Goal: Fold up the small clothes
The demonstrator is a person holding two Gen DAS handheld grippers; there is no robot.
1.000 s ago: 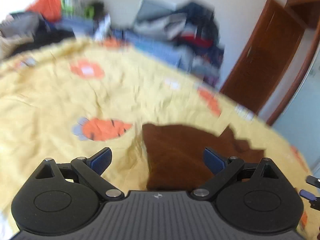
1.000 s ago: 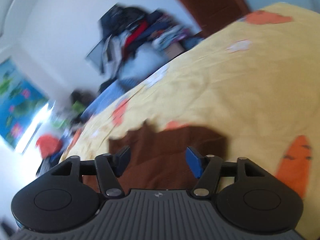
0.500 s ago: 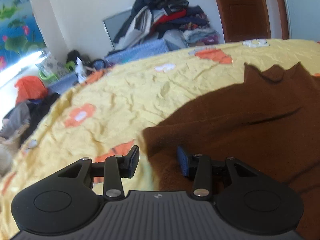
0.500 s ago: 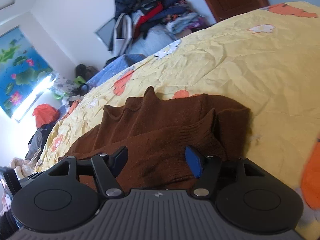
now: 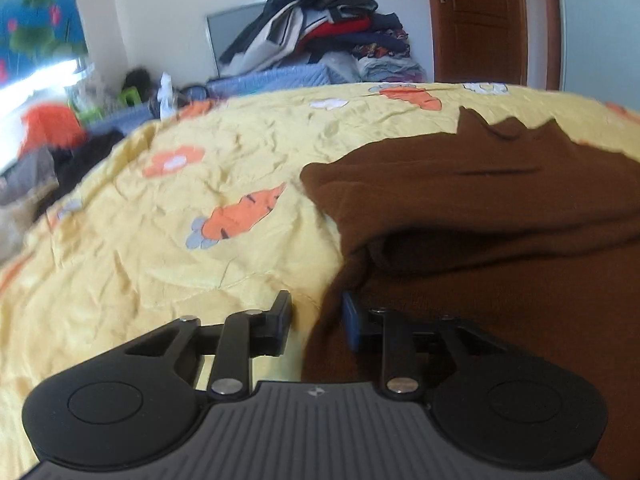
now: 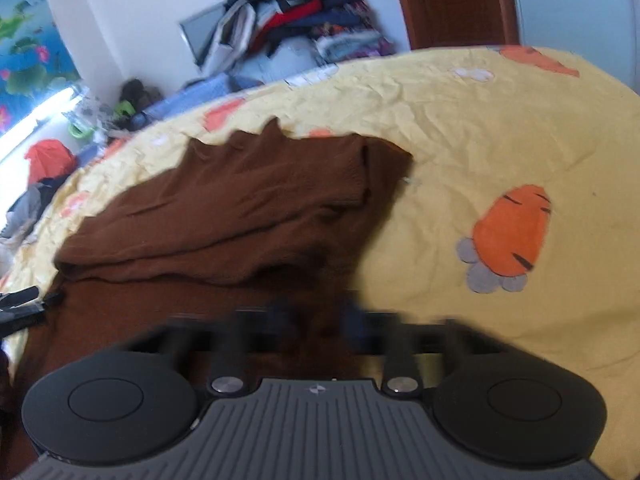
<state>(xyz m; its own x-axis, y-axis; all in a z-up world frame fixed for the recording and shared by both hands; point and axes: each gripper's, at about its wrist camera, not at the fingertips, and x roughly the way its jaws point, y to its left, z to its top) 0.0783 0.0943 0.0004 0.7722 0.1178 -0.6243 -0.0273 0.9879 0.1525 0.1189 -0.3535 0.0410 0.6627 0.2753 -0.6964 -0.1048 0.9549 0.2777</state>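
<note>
brown knit sweater [image 5: 480,208] lies on the yellow quilted bedspread with orange carrot print [image 5: 168,248], its upper part already doubled over the lower, collar points toward the far side.

left gripper [image 5: 316,322] sits at the near left edge of the garment; fingers partly apart, brown fabric edge running up between them, not yet pinched. right gripper [image 6: 316,322] is at the near right edge; its fingers are motion-blurred, so cannot tell whether they are clamped or loose.

judgement: step in hand is taking both near corners for the next fold. to do well: catch all layers at the hem, not just the top one; pinch both sides level, lift together, carry toward the collar so the edges meet square.

surroundings: heap of mixed clothes [image 5: 328,36] against the far wall, wooden door [image 5: 476,20], orange item [image 6: 48,158] on the floor. bed wrinkles may drag the knit; nothing else lies on the fold path.
</note>
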